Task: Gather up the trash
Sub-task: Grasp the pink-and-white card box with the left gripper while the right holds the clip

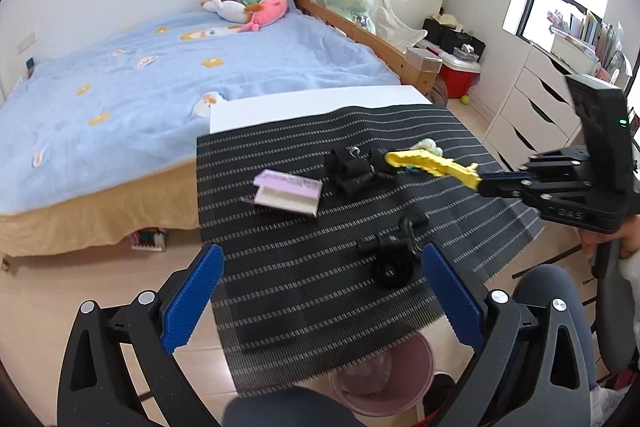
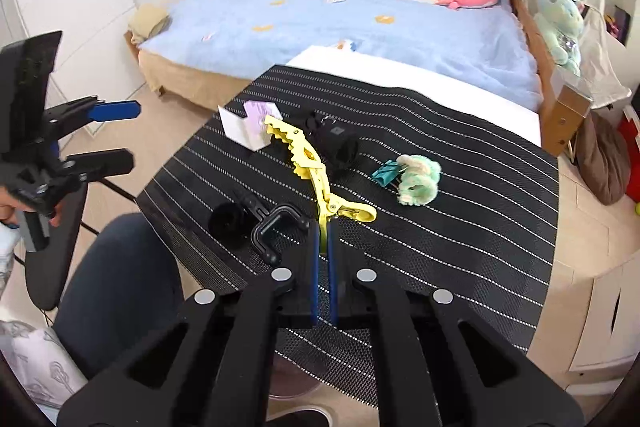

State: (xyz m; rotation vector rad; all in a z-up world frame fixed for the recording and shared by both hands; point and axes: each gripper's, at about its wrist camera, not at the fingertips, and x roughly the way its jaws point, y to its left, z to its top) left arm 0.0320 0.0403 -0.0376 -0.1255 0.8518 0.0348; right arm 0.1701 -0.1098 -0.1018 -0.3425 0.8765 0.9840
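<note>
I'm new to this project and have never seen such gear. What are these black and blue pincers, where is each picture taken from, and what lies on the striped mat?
No robot here: a person holds a hand tool with two jaws in each hand, and a fisheye camera on each tool looks forward along its jaws. One picture is the left tool's view, the other the right tool's.

The left gripper is open and holds nothing, hovering over the striped mat. The right gripper is shut on a yellow toothed clip, held by its handle end.

On the mat lie a pink and white folded carton, a black strap with a buckle, black clamp parts, a small teal clip and a fluffy green hair tie. A pink bin stands below the mat's near edge.
</note>
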